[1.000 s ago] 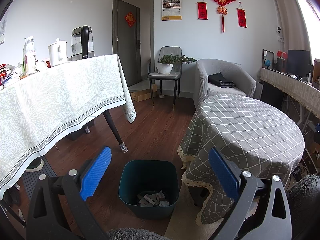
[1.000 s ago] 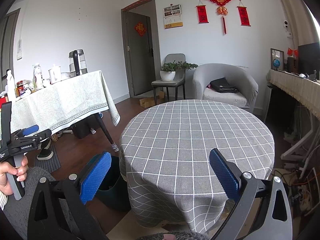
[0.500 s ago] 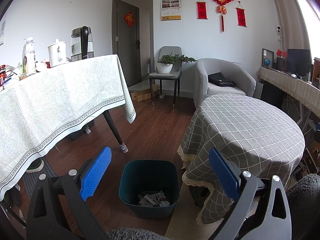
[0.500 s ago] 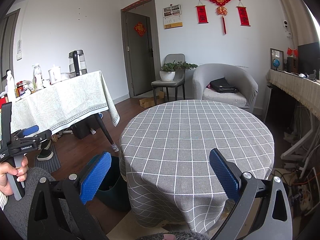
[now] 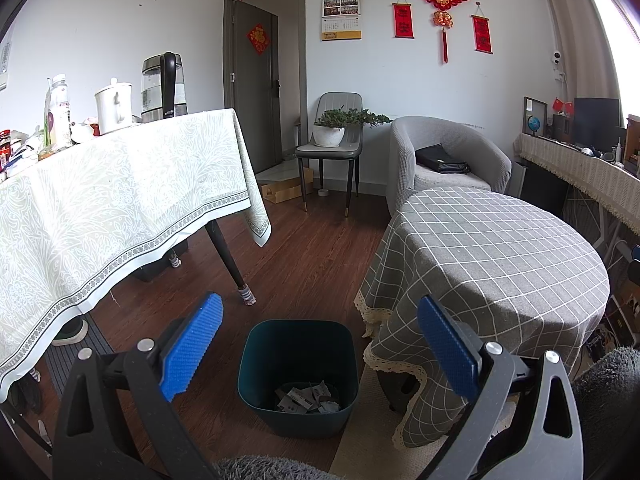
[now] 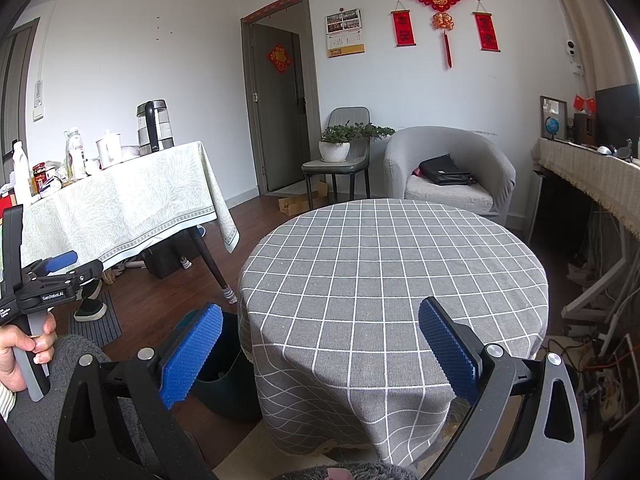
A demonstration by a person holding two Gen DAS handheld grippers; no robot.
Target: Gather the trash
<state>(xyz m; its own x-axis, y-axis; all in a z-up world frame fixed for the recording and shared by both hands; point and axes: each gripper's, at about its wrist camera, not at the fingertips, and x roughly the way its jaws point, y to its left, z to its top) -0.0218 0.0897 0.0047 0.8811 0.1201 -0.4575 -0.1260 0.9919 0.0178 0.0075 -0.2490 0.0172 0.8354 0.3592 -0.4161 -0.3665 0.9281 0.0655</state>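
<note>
Left wrist view: almost nothing differs from a second ago; the frame holds the same scene with only a slight drift. The left gripper (image 5: pixel 320 344) has its ribbed blue fingers (image 5: pixel 192 346) spread wide, grasping nothing. Between them at lower centre stands the bin (image 5: pixel 298 416), a dark teal, smooth plastic tub with rounded corners, on the wood floor (image 5: pixel 312 256). Crumpled paper trash (image 5: pixel 308 398) lies at its bottom. To its right hangs the grey checked cloth of the round worktop (image 5: pixel 500 248), lace-edged.

Right wrist view: also unchanged. The right gripper (image 6: pixel 320 346) is likewise released and empty, above the bare checked cloth. The bin's rim shows at lower left, partly hidden behind one finger. At the left edge a hand (image 6: pixel 20 354) grips the other gripper's handle.
</note>
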